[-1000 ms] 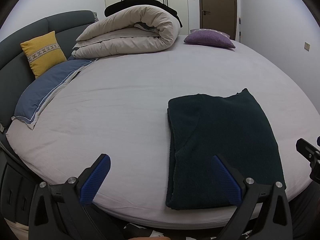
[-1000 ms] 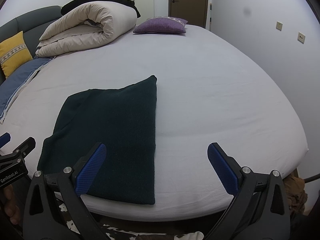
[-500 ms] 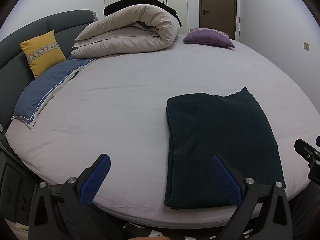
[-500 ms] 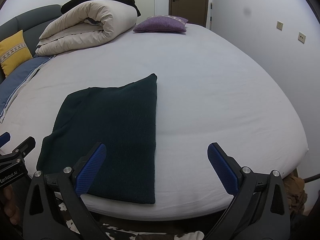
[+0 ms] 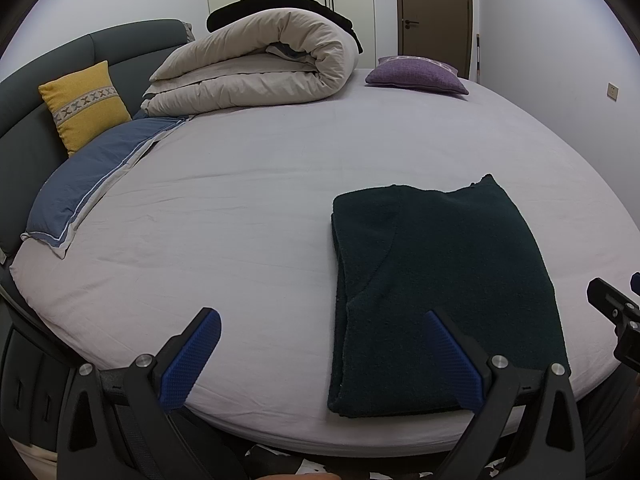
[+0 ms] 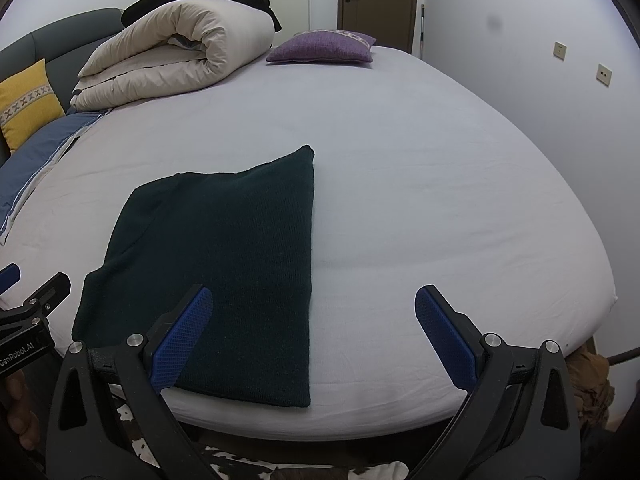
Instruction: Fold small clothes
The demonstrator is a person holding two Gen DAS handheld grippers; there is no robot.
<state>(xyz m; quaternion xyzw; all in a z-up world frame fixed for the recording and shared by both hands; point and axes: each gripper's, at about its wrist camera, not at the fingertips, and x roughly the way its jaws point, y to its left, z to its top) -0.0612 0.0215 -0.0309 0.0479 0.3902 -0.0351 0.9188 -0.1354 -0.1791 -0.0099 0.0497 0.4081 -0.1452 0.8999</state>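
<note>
Dark garment (image 5: 440, 280) lies folded narrow at the bed's (image 5: 260, 208) near edge. Both grippers, left (image 5: 324, 356) and right (image 6: 312, 328), spread, holding nothing. Likely next: pinch near hem, fold far.

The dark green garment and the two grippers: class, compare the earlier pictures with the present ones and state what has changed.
Almost nothing. The dark green garment lies folded near the bed's front edge as before, untouched. The left gripper and right gripper remain open and empty, short of the cloth; the view shifts only slightly. Duvet and cushions stayed put.
</note>
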